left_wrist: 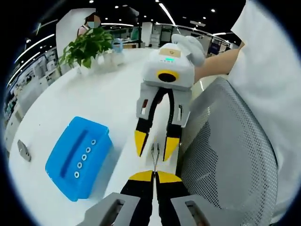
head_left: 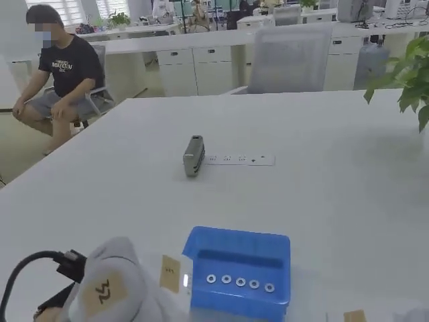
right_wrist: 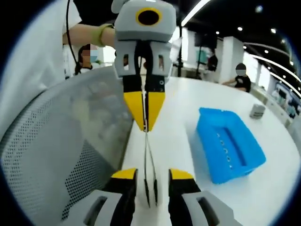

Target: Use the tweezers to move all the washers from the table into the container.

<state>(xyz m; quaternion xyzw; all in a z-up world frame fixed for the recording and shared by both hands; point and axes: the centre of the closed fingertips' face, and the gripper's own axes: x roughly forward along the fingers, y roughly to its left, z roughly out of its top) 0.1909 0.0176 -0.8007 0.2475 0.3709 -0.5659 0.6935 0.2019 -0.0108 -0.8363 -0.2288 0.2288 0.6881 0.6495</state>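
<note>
Five small metal washers (head_left: pixel 240 282) lie in a row inside the blue container (head_left: pixel 201 243) at the table's near edge. My left gripper (left_wrist: pixel 154 175) is shut on the handle end of thin metal tweezers (left_wrist: pixel 154 153). Facing it, my right gripper (right_wrist: pixel 151 175) stands open, its yellow jaws on either side of the tweezers (right_wrist: pixel 148 155) without touching them. The left gripper (right_wrist: pixel 146 113) appears from the front in the right gripper view, and the right gripper (left_wrist: pixel 155 143) in the left gripper view. The container (left_wrist: pixel 101 136) (right_wrist: pixel 211 117) lies off to the side of both, with the washers (left_wrist: pixel 84 157) (right_wrist: pixel 225 149) in it.
A grey-white gripper body (head_left: pixel 107 288) sits at the bottom left. Mid-table lie a white power strip (head_left: pixel 241 159) and a small metal block (head_left: pixel 194 155). A grey mesh chair back (left_wrist: pixel 225 155) (right_wrist: pixel 70 141) is close beside the grippers. A plant (head_left: pixel 409 74) stands right; a person (head_left: pixel 64 74) sits far left.
</note>
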